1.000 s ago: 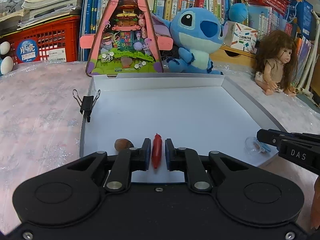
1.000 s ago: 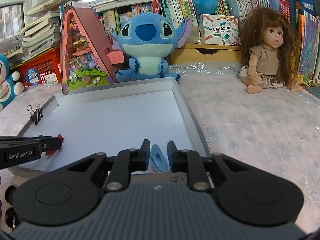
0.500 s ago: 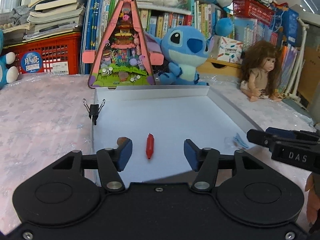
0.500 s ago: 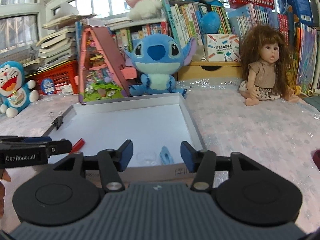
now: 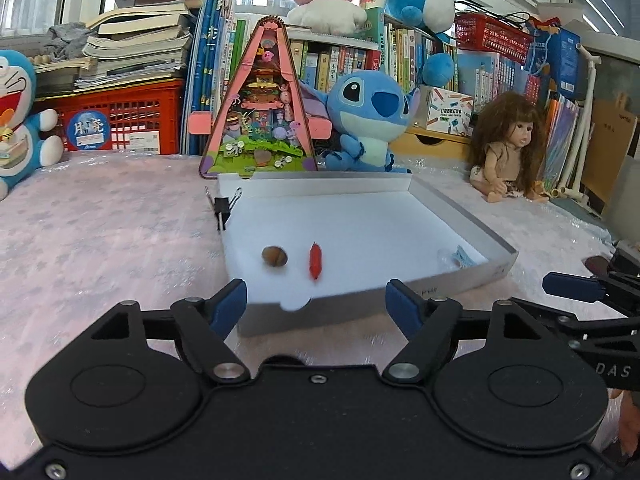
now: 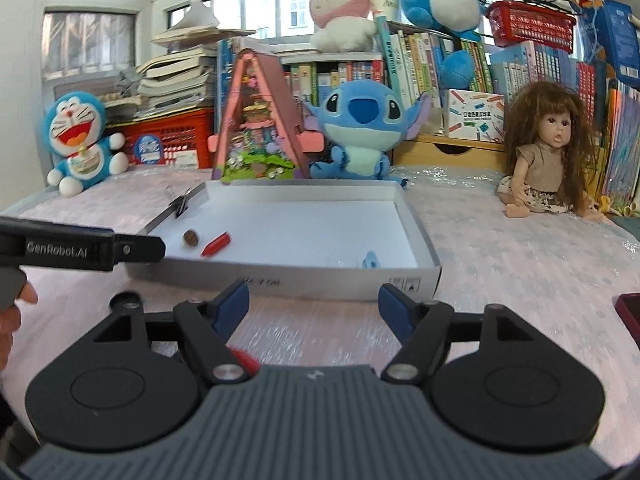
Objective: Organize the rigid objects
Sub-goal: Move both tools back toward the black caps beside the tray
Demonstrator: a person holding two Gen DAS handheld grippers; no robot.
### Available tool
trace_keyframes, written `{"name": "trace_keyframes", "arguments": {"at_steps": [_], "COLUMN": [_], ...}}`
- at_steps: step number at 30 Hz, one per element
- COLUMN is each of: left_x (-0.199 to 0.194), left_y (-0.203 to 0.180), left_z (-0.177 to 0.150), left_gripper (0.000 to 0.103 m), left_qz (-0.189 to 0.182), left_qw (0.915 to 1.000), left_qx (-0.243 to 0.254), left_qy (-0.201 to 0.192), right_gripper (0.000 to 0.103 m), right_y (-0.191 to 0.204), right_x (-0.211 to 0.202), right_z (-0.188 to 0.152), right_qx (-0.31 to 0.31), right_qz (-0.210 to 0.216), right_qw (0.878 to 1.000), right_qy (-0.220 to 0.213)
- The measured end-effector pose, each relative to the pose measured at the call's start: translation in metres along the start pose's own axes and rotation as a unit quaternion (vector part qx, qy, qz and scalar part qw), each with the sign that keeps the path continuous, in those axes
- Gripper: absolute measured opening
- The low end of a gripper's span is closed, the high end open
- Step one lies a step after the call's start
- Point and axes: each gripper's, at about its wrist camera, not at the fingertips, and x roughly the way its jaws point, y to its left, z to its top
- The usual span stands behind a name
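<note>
the left tongs [image 5: 316, 298] are wide open and hold nothing. they hang just in front of the white box [image 5: 460, 280], above the table [image 5: 100, 240]. the right tongs [image 6: 314, 300] are wide open too, with nothing in them, and they also sit just in front of the box.

right under the right tongs there is a bit of something red [image 6: 244, 358] on the table. it is too blurry to tell what it is. a dark red thing [image 6: 628, 316] peeks in at the right edge of the table as well. these may be things that are not put away yet.

inside the box, near the front, lie a small brown nut [image 5: 274, 256] and a red stick [image 5: 315, 266], side by side but not touching. over in the right front corner lies a blue clip [image 5: 462, 258] with a bit of clear plastic [image 5: 445, 258] next to it. so at least three small things look put away already.

a black binder clip [image 5: 222, 210] is pinched on the left wall of the box, farther back.

the job looks partly done. i think the next step is to grab another thing from the table outside the box.

behind the box stand a pink toy house [image 5: 260, 104], a blue plush [image 5: 368, 116] and a doll [image 5: 508, 148].
</note>
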Motion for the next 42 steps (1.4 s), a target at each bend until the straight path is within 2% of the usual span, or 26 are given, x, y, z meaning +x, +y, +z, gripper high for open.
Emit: {"name": "trace_keyframes", "arguments": {"at_steps": [8,17,22,26,29,34,36,39,42], "left_x": [-0.018,-0.031,-0.041,-0.045,-0.046,-0.044,-0.043,-0.041,-0.039], "left_y": [0.006,0.014,0.013,0.007,0.002,0.002,0.003,0.004,0.002], "left_z": [-0.024,-0.045,-0.055,-0.057,-0.059,-0.064,-0.067,-0.069,-0.069], "left_gripper": [0.076,0.076,0.077,0.077,0.072,0.058,0.054,0.05,0.049], "left_qz": [0.014,0.017,-0.004,-0.017,-0.015,-0.003,-0.001,-0.003,-0.001], "left_qw": [0.9998,0.9998,0.9999,0.9998,0.9997,0.9998,0.9998,0.9998,0.9997], "left_qx": [0.011,0.006,-0.009,0.007,0.018,0.02,0.017,0.016,0.022], "left_qy": [0.004,0.008,-0.002,-0.01,-0.011,0.001,0.006,0.014,0.013], "right_gripper": [0.083,0.084,0.084,0.084,0.083,0.074,0.066,0.057,0.052], "right_y": [0.014,0.019,0.025,0.028,0.029,0.031,0.033,0.034,0.035], "right_x": [-0.017,-0.022,-0.024,-0.025,-0.024,-0.024,-0.024,-0.024,-0.024], "right_z": [-0.024,-0.041,-0.046,-0.047,-0.047,-0.049,-0.049,-0.05,-0.051], "right_qx": [-0.017,-0.012,-0.013,-0.015,-0.015,-0.022,-0.025,-0.027,-0.028], "right_qz": [0.015,0.007,0.007,0.005,0.002,-0.004,-0.008,-0.008,-0.008], "right_qw": [1.0,1.0,0.999,0.999,0.999,0.999,0.999,0.999,0.999], "right_qy": [0.01,0.024,0.029,0.03,0.031,0.031,0.031,0.032,0.033]}}
